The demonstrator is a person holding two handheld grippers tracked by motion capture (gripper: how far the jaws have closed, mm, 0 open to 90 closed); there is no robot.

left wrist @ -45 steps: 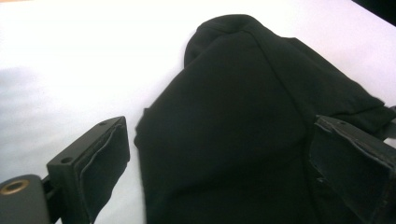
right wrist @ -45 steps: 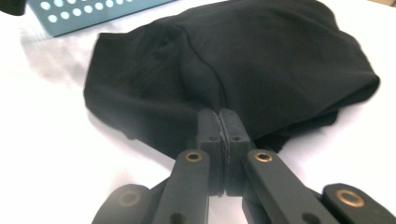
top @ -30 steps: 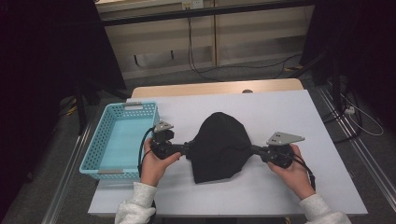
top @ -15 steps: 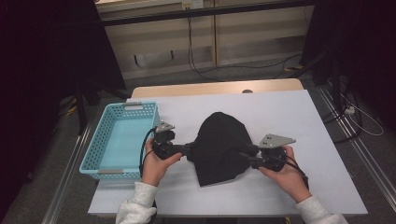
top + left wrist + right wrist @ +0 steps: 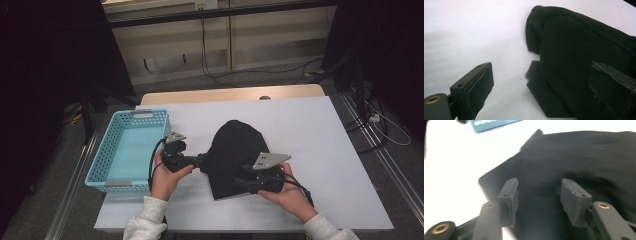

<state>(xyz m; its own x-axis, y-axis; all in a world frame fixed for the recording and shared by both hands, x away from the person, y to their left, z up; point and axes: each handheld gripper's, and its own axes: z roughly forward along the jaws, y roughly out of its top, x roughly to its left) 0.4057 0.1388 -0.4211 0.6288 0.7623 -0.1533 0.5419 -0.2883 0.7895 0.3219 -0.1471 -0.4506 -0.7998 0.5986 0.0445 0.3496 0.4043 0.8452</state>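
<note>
A black cloth [image 5: 235, 150] lies bunched in the middle of the white table [image 5: 325, 140]. My left gripper [image 5: 202, 161] sits at the cloth's left edge. In the left gripper view it [image 5: 544, 72] is wide open: one jaw over bare table, the other over the black cloth [image 5: 579, 50], whose folded edge lies between them. My right gripper [image 5: 240, 181] hovers over the cloth's near right part. In the right gripper view it [image 5: 540, 185] is open, both pads [image 5: 571, 195] above the black cloth [image 5: 574, 155], nothing pinched between them.
A light blue plastic basket [image 5: 100, 165] stands at the table's left edge, close to my left hand. Bare white table stretches right of the cloth and behind it. Cables and dark stands are on the floor beyond the table.
My right gripper has moved left from the cloth's right edge to over its near right part. The cloth's right corner no longer sticks out sideways. The left gripper has barely moved.
</note>
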